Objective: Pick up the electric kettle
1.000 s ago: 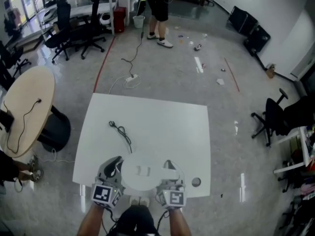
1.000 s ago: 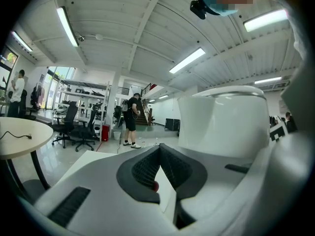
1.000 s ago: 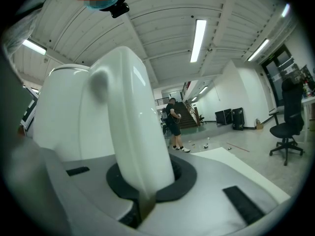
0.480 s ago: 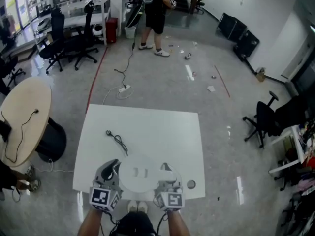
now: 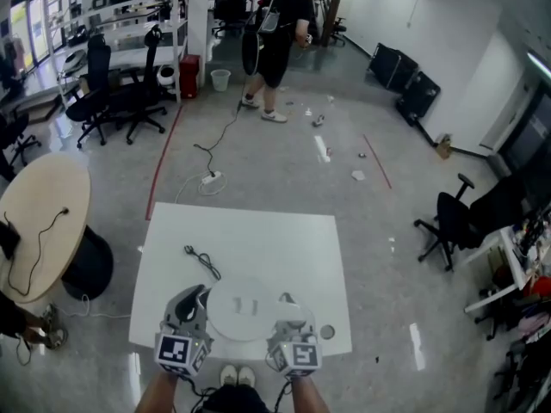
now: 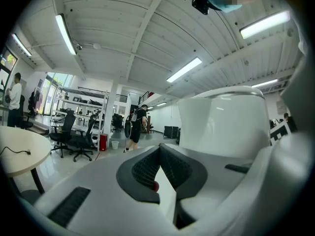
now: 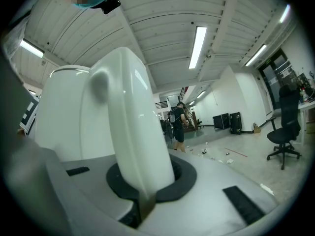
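Right gripper (image 7: 145, 191) has its jaws clamped tight on the handle (image 7: 133, 132) of the white electric kettle (image 5: 245, 306), whose body sits just to its left. Left gripper (image 6: 158, 168) pinches a thin white edge on the kettle's opposite side, over the white table (image 5: 258, 239).
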Tool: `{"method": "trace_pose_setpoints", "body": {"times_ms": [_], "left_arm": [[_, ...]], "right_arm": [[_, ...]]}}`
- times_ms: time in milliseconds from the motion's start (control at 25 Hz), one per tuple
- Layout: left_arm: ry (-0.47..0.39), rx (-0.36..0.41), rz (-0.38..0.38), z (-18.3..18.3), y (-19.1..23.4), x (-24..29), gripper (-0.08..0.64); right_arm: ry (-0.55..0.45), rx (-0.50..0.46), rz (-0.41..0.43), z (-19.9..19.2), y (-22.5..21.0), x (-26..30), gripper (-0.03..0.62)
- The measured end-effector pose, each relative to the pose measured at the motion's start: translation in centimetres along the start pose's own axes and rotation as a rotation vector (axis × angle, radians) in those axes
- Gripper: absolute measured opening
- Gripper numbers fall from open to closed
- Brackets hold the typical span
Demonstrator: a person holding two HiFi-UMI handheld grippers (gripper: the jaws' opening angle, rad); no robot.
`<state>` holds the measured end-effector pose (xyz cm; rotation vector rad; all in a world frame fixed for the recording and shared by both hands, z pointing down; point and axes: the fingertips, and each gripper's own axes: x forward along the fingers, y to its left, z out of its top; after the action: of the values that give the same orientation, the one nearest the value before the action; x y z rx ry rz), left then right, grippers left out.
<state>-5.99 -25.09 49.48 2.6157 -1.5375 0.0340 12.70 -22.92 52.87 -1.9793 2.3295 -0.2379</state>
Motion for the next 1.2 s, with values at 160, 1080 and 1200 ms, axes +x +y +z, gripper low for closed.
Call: {"method": "trace_pose_setpoints", "body": {"times_ms": [160, 1080, 1200], "left_arm": [[-0.012, 0.016, 0.007, 1.0, -0.2, -0.3, 0.006], [-0.079, 0.081, 0.019, 6.5, -0.3, -1.9, 0.006], [-0.086, 0.077, 0.025, 7.0, -0.6, -2.1, 0.006]], "right_arm": [[0.013, -0.005, -0.012, 0.4, -0.1, -0.4, 0.009], [0.02, 0.041, -0.009, 5.7, 1.8, -1.5, 0.009], [0.015, 0.037, -0.009, 6.2, 1.8, -1.7, 0.009]]}}
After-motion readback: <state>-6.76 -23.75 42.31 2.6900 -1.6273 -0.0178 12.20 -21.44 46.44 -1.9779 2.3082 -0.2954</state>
